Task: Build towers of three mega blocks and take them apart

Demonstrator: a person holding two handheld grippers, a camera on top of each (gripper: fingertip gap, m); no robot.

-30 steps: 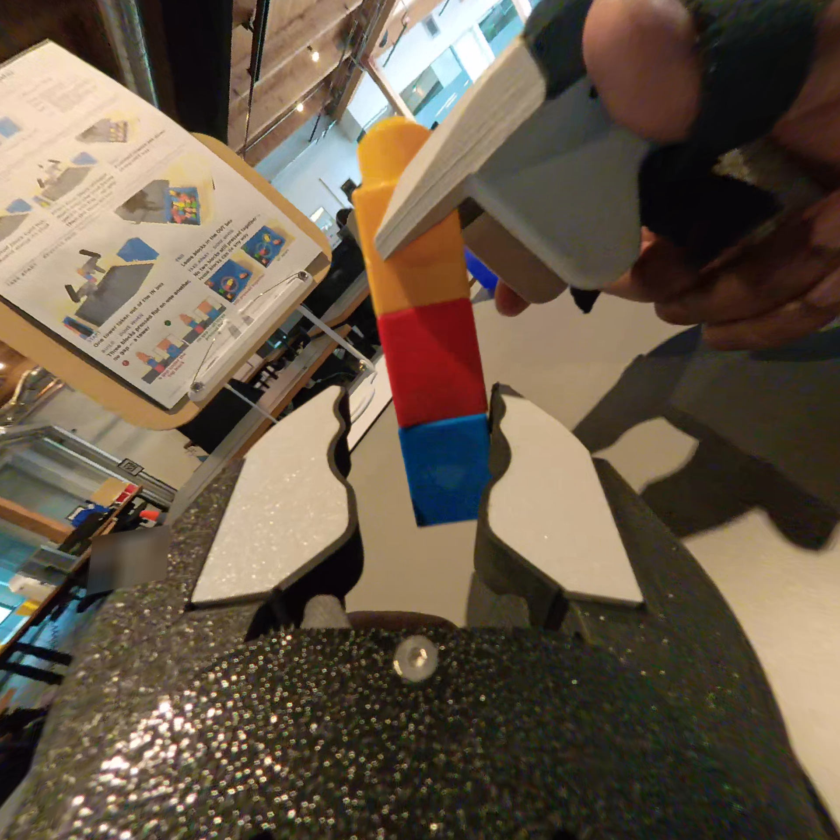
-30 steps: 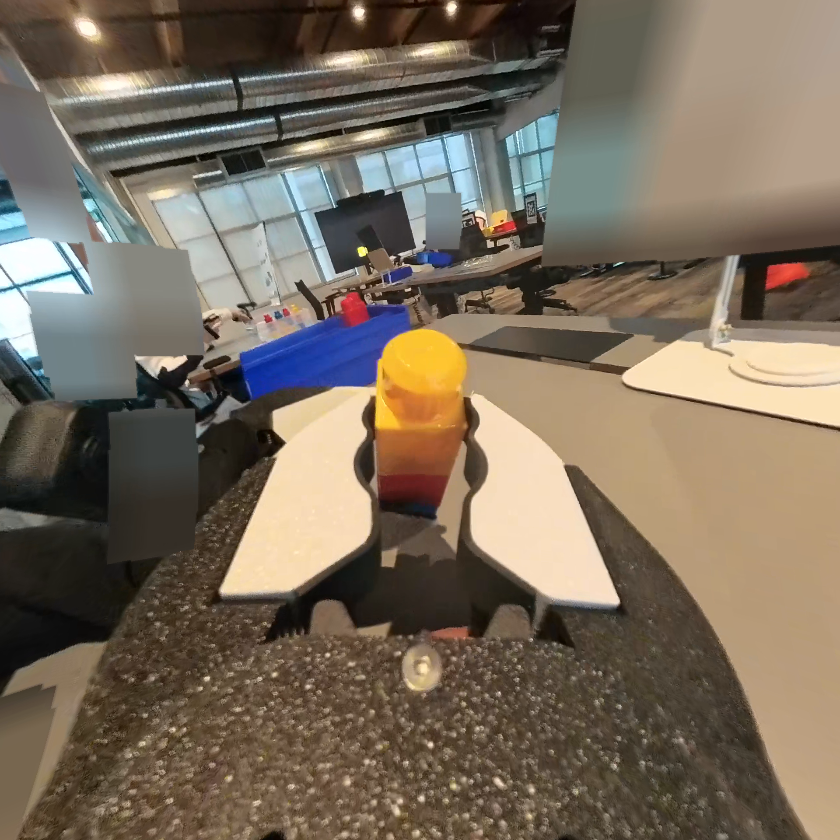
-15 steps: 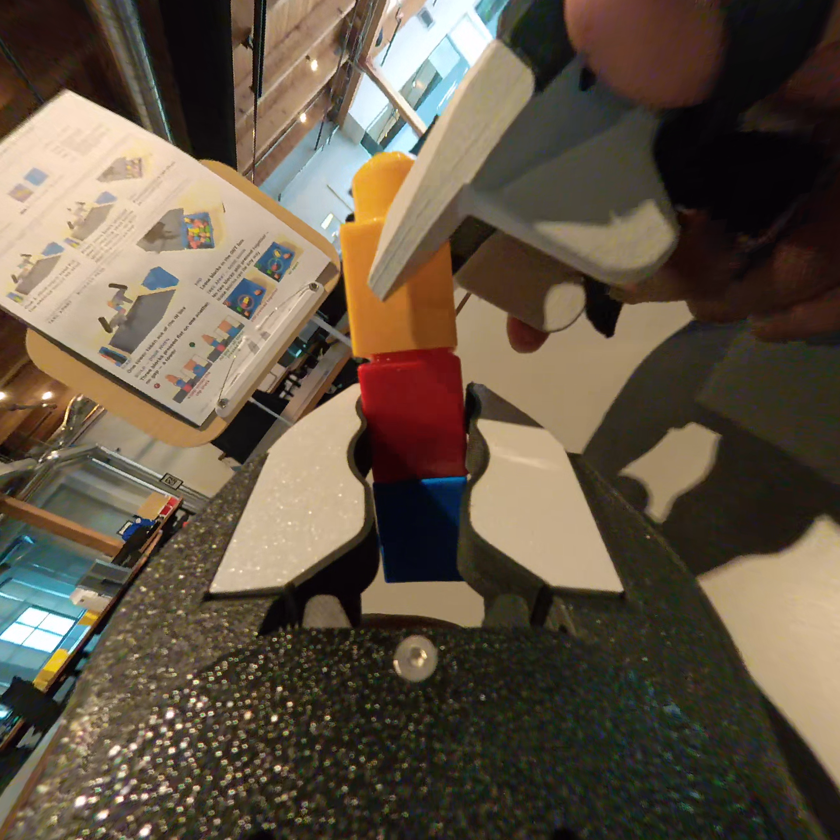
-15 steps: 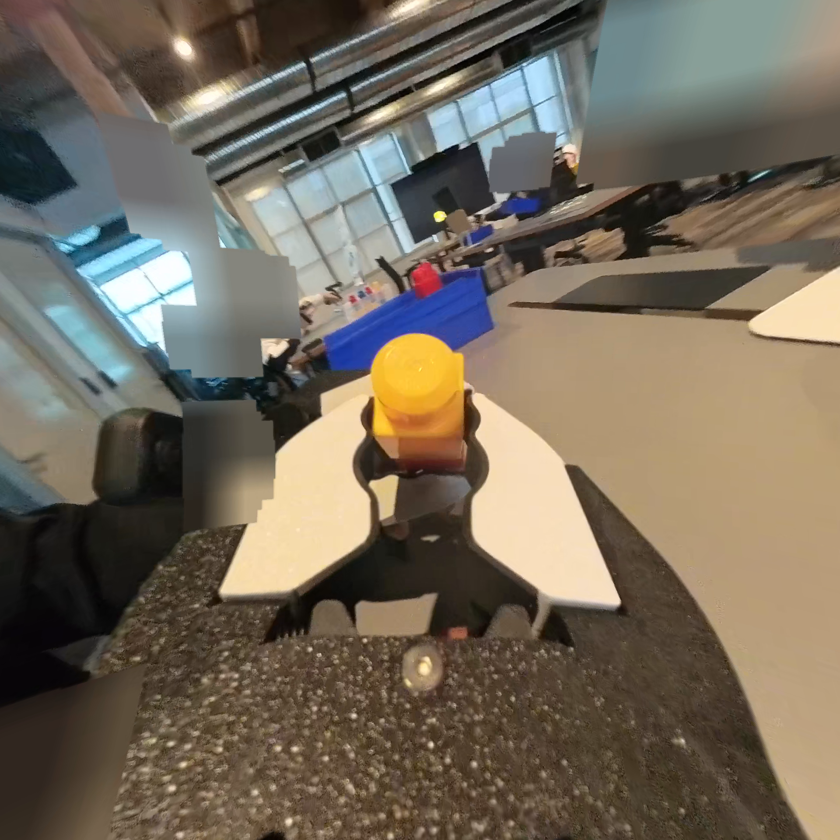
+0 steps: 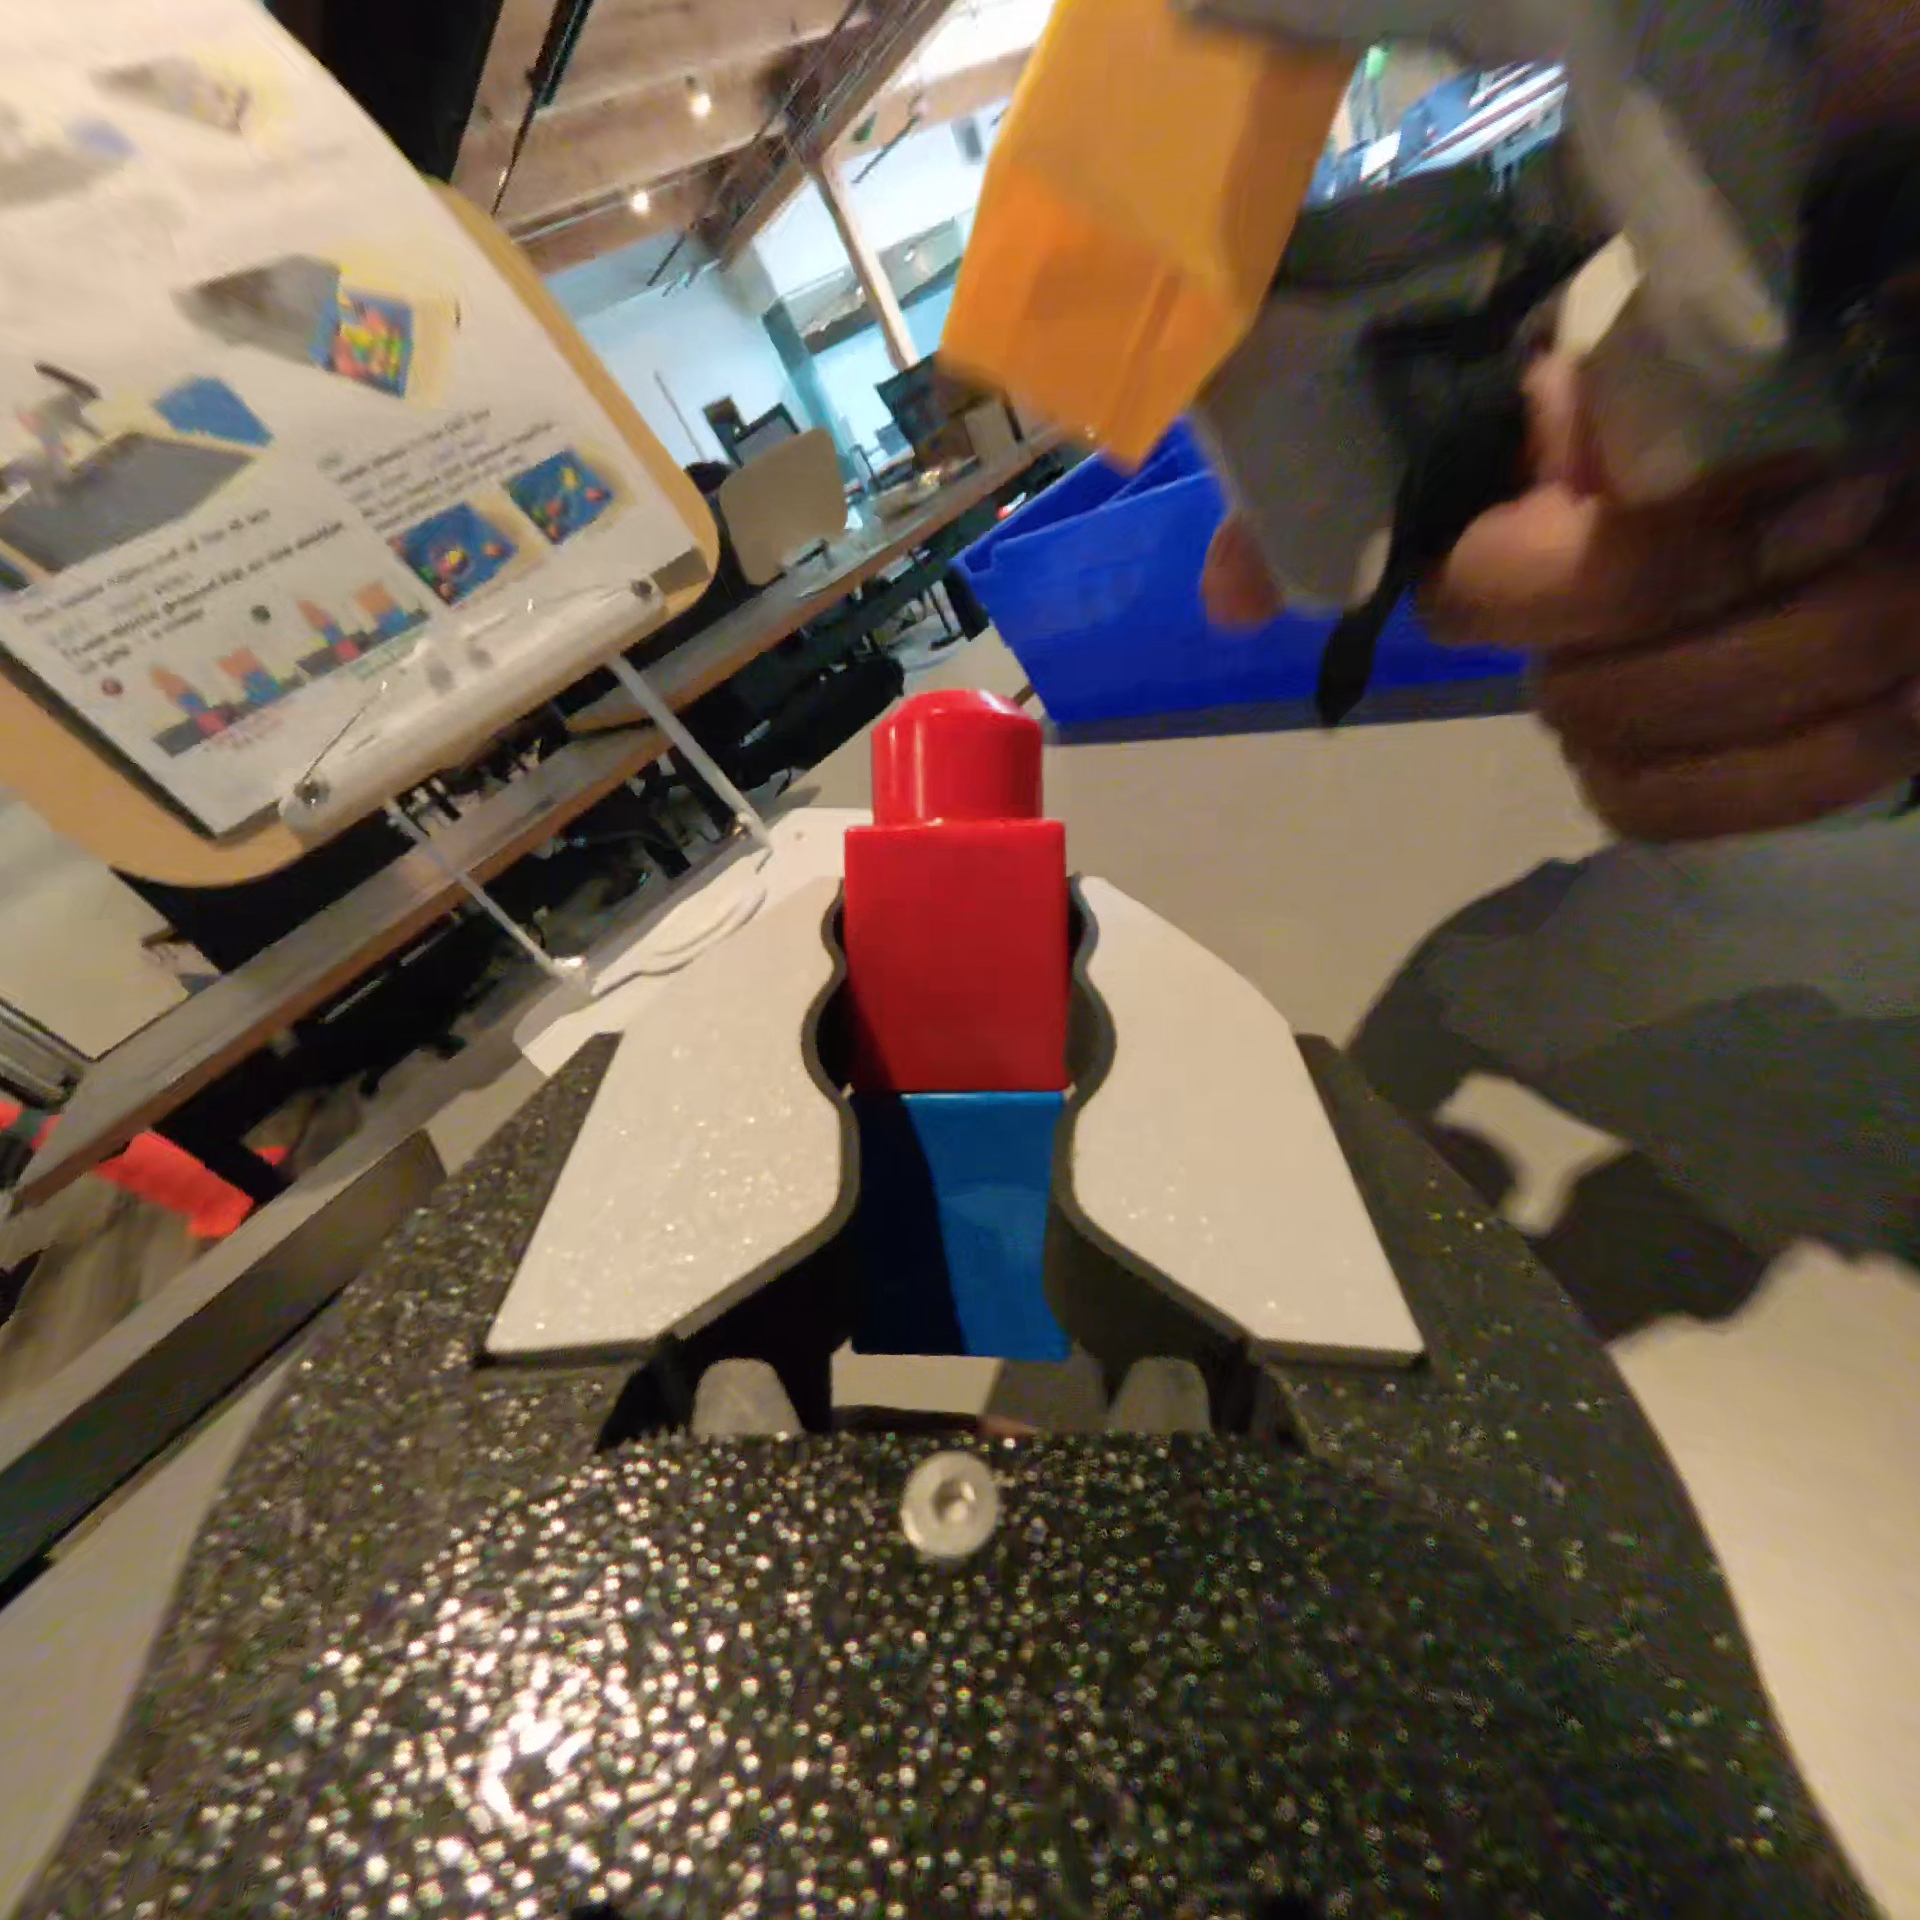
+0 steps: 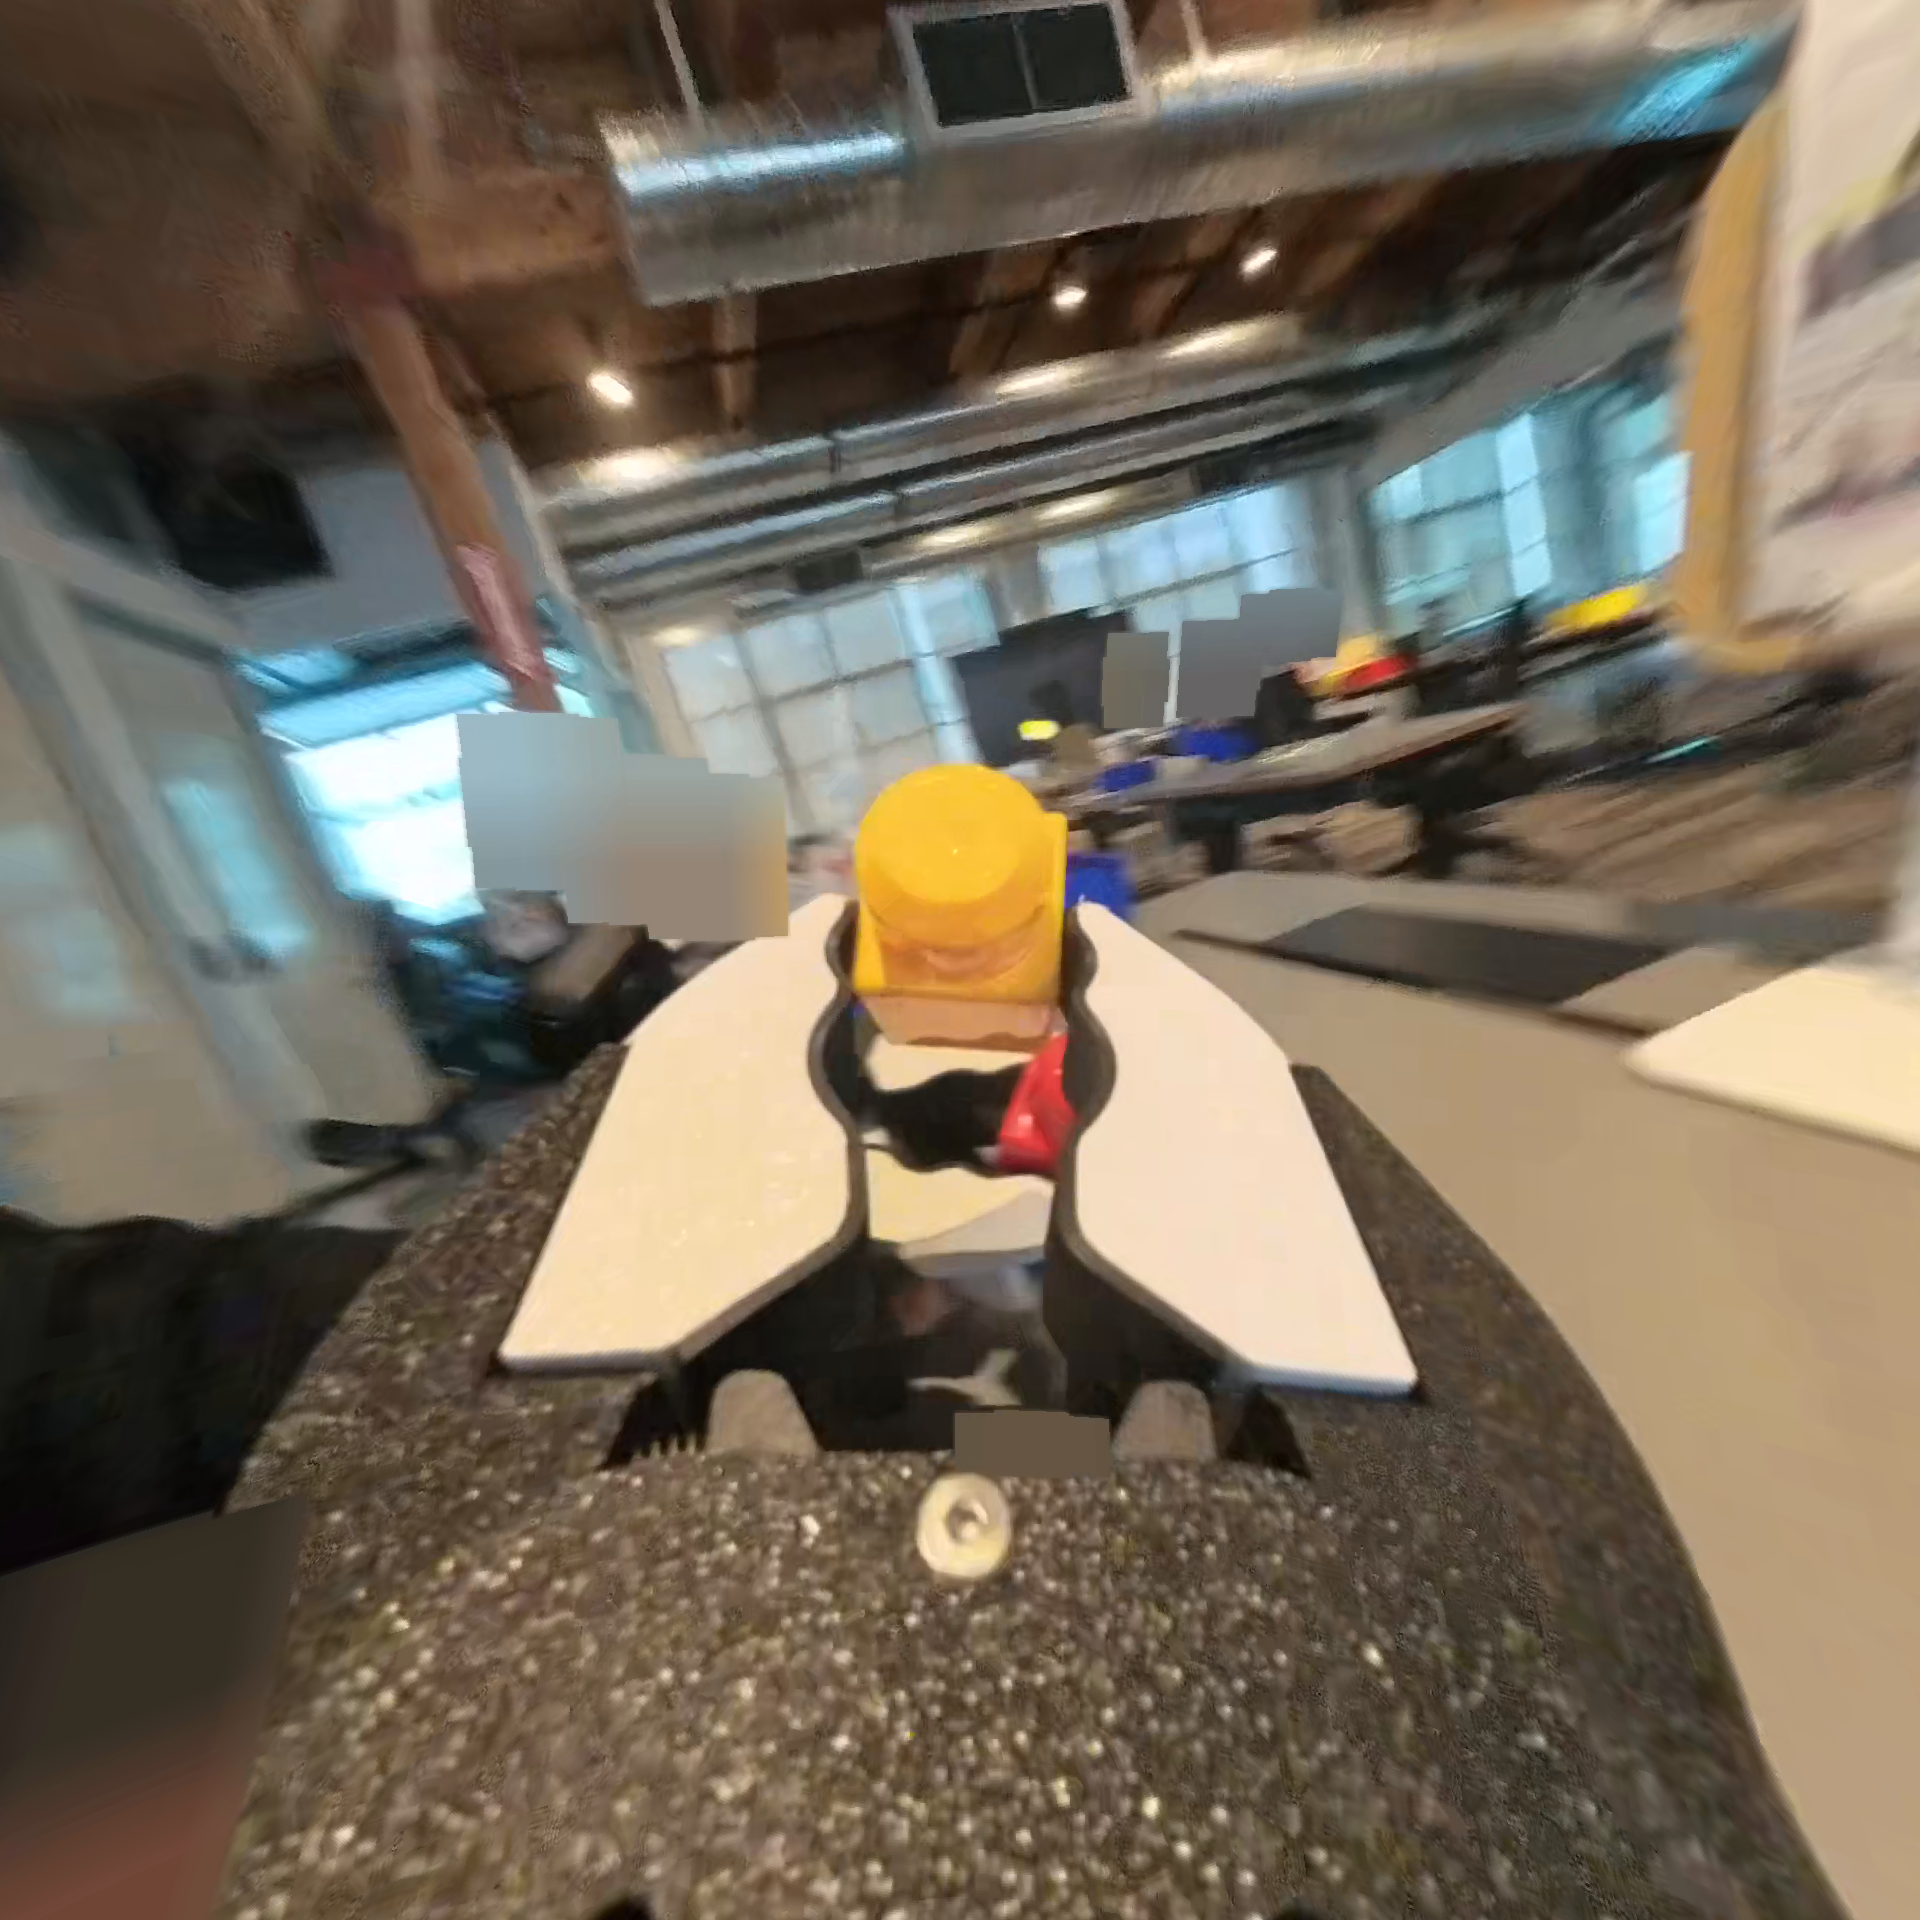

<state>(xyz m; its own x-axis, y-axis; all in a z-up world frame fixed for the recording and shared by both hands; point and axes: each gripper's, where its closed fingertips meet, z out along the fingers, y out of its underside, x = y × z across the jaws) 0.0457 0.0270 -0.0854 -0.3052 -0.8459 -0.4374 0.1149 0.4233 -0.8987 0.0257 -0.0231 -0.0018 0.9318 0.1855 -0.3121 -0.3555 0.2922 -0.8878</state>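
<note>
My left gripper [image 5: 956,935] is shut on a red block [image 5: 956,956] stacked on a blue block [image 5: 961,1226], held above the grey table [image 5: 1247,831]. The red block's stud is bare. My right gripper [image 6: 961,935] is shut on the yellow block [image 6: 961,904], lifted free. In the left wrist view that yellow block [image 5: 1122,229] hangs tilted up and to the right of the red block, in the other gripper's fingers [image 5: 1621,208], held by a hand [image 5: 1714,623]. A sliver of the red block [image 6: 1034,1112] shows below in the right wrist view.
A blue bin [image 5: 1122,592] stands on the table behind the blocks. An instruction board [image 5: 291,416] on a stand leans at the left. A white mat [image 6: 1787,1049] lies at the right in the right wrist view. Other desks and chairs stand farther back. My hands' fingertips stand some 10 cm from each other.
The three-block tower has come apart: my right gripper pulled the yellow block up and off to the right. My left gripper closed on the red and blue blocks and kept them.
</note>
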